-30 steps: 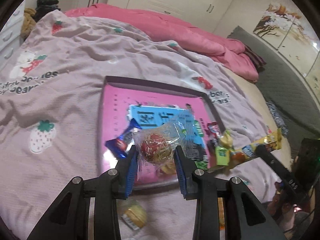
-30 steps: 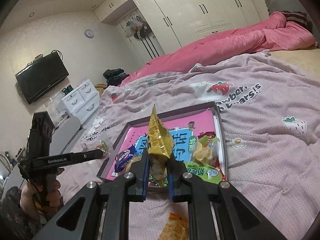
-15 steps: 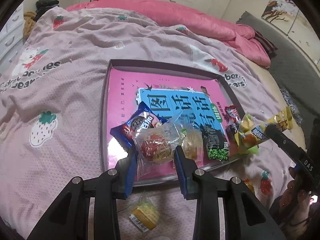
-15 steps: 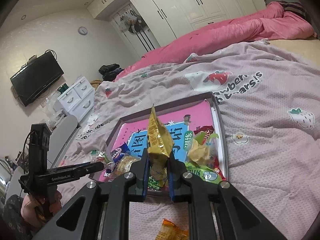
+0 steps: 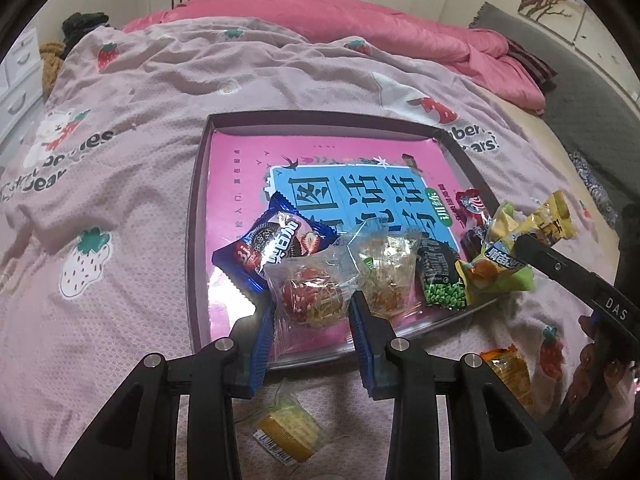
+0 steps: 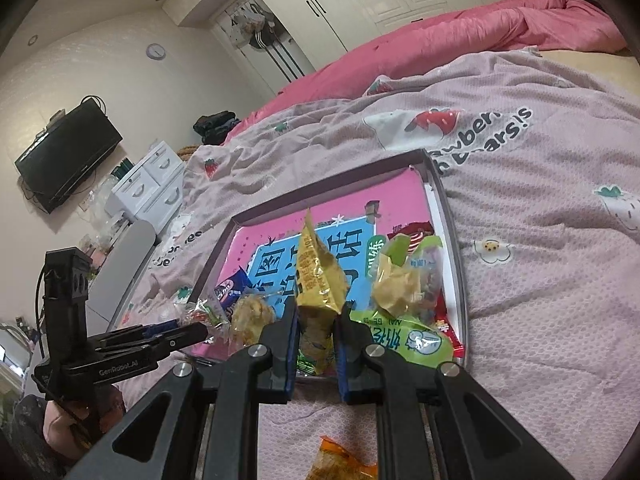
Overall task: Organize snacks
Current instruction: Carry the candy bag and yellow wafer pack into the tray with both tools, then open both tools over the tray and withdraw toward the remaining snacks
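Left wrist view: the left gripper (image 5: 312,312) is clenched on a clear packet (image 5: 310,294) with red and yellow contents, held over the near edge of the tray (image 5: 198,216). The tray lies on the bed (image 5: 120,208), on a pink cover printed with strawberries. Inside it sit a blue cookie pack (image 5: 276,244), a second clear packet (image 5: 390,268), a dark green pea pack (image 5: 440,276) and a green pack (image 5: 500,268), all crowded along the near side. On the cover in front of the tray lie a small yellow packet (image 5: 290,436) and, to the right, an orange packet (image 5: 508,368). The right gripper's arm comes in from the right, with a yellow pack (image 5: 554,220) at its tip.

Right wrist view: the right gripper (image 6: 316,338) grasps the yellow pack (image 6: 320,276) upright, above the tray's (image 6: 454,248) near edge. A crumpled yellow wrapper (image 6: 394,288) and a green pack (image 6: 404,338) lie in the tray just right of it. The left gripper (image 6: 192,330) reaches in from the left with its clear packet (image 6: 202,314). The orange packet (image 6: 342,464) lies on the bed (image 6: 540,240) below.
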### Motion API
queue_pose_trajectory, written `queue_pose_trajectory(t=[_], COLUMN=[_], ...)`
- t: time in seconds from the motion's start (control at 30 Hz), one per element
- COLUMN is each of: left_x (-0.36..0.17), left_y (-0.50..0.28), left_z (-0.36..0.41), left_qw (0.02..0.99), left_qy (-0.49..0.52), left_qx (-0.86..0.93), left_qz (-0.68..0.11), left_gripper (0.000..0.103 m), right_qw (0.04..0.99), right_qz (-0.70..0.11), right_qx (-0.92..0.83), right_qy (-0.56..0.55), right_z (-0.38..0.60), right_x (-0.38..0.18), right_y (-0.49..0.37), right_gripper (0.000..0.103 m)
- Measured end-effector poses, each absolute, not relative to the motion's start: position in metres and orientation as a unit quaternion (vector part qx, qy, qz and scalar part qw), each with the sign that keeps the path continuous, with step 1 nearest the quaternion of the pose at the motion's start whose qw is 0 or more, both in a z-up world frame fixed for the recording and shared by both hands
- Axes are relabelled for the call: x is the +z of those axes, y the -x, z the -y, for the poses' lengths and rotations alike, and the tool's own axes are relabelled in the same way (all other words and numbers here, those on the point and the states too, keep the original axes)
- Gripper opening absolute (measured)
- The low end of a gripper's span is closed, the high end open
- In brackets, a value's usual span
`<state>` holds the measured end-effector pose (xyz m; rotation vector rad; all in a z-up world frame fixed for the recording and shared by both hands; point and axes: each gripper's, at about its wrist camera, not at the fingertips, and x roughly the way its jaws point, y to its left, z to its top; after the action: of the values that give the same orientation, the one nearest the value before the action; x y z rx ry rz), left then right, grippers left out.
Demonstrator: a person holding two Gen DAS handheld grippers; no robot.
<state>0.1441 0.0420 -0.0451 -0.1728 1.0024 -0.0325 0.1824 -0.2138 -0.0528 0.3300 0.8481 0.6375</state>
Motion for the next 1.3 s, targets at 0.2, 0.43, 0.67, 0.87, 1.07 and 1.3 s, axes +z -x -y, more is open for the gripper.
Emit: queue_pose_trajectory(t=[0.2,0.43,0.67,0.87,1.07,1.3], left_x=[-0.047,-0.047,-0.045,-0.042,-0.032,-0.020], left_y=[-0.145,-0.145,-0.145,-0.144,-0.141,-0.137], left_z=[-0.040,-0.039,-0.044,-0.047,-0.048,-0.050], left_qw=[0.872,0.872,0.873,0.874,0.879,0.886], left_qy=[0.079,0.082,0.095,0.092,0.093,0.091], left_qx=[-0.016,-0.012,-0.004,0.004,0.005,0.009], left_qz=[-0.483,-0.482,-0.478,-0.477,-0.467,-0.455], left_gripper=[0.038,0.040,0.044,0.050,0.059,0.068], right_qw=[0.844,0.846,0.862,0.869,0.880,0.888], right_qz=[-0.416,-0.423,-0.415,-0.408,-0.400,-0.392], right_qx=[0.296,0.274,0.246,0.233,0.217,0.201], right_qy=[-0.165,-0.174,-0.156,-0.154,-0.136,-0.128], right_z=[0.215,0.224,0.228,0.233,0.233,0.237], right_x=[-0.062,-0.067,-0.063,-0.059,-0.053,-0.048], right_y=[-0.188,-0.192,-0.191,-0.190,-0.187,-0.186], right_gripper=[0.016,0.018,0.026,0.045,0.052,0.058])
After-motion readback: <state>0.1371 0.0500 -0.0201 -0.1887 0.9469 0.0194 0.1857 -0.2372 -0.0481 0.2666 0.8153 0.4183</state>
